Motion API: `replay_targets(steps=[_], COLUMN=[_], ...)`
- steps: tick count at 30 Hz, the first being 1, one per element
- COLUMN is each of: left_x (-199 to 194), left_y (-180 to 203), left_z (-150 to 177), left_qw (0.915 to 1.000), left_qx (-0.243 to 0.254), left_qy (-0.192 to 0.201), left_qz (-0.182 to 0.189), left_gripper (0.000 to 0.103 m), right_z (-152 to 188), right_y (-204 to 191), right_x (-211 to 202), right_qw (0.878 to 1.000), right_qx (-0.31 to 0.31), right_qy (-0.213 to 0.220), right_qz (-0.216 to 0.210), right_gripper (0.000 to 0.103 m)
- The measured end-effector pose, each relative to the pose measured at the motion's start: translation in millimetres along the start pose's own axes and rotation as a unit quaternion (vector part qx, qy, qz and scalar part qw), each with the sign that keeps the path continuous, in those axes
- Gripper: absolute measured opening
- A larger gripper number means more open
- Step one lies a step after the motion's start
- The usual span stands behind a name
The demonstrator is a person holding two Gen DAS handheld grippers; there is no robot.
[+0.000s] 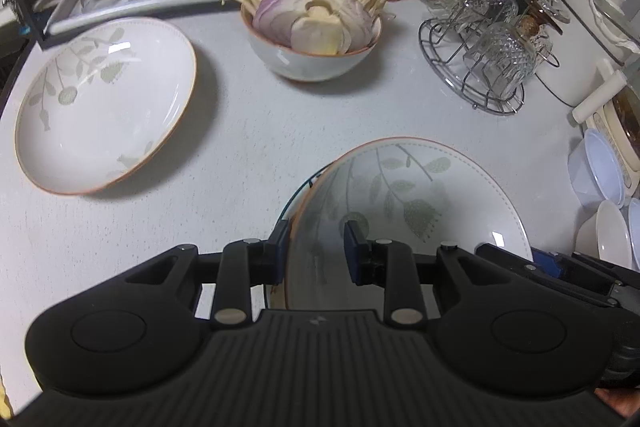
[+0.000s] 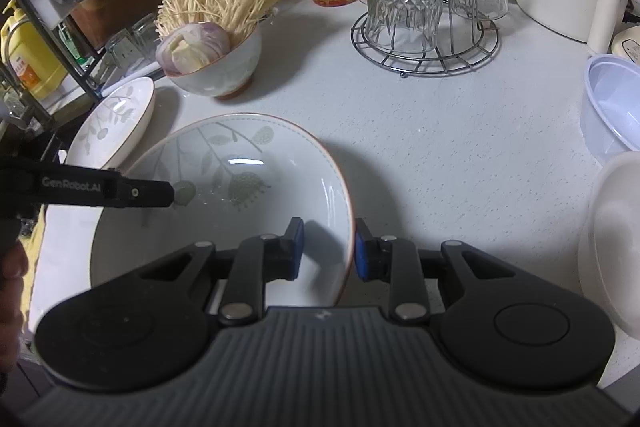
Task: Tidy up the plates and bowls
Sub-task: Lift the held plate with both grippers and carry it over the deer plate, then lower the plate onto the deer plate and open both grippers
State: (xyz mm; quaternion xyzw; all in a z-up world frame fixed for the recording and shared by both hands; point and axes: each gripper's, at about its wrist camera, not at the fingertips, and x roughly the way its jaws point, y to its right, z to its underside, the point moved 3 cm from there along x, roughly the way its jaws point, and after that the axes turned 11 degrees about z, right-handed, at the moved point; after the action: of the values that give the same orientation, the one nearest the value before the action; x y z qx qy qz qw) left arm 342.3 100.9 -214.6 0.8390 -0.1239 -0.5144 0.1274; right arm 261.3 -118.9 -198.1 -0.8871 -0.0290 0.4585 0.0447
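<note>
Left wrist view: left gripper straddles the near-left rim of the leaf-pattern plate, one pad outside, one inside; contact looks likely but can't confirm it's clamped. Right wrist view: right gripper straddles the same plate's right rim, pads close on both sides, grip likewise unconfirmed. Plate sits tilted over the white countertop. Second leaf plate lies flat to the left; bowl of onion and enoki behind.
</note>
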Motion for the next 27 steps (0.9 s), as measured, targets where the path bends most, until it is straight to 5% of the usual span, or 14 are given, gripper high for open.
replay_targets(steps=[12, 27], left_x=[-7, -26], left_y=[-14, -20], left_z=[2, 17], left_qw=[0.995, 0.9948], left_qx=[-0.053, -0.05], left_qy=[-0.076, -0.078], left_qz=[0.037, 0.043], left_gripper=[0.036, 0.039], right_z=[0, -8], right_y=[-6, -4], right_x=[6, 0], right_qw=[1.0, 0.999], right_qx=[-0.01, -0.003], right_qy=[-0.01, 0.003], right_qz=[0.002, 0.036], right_gripper=[0.029, 0.029])
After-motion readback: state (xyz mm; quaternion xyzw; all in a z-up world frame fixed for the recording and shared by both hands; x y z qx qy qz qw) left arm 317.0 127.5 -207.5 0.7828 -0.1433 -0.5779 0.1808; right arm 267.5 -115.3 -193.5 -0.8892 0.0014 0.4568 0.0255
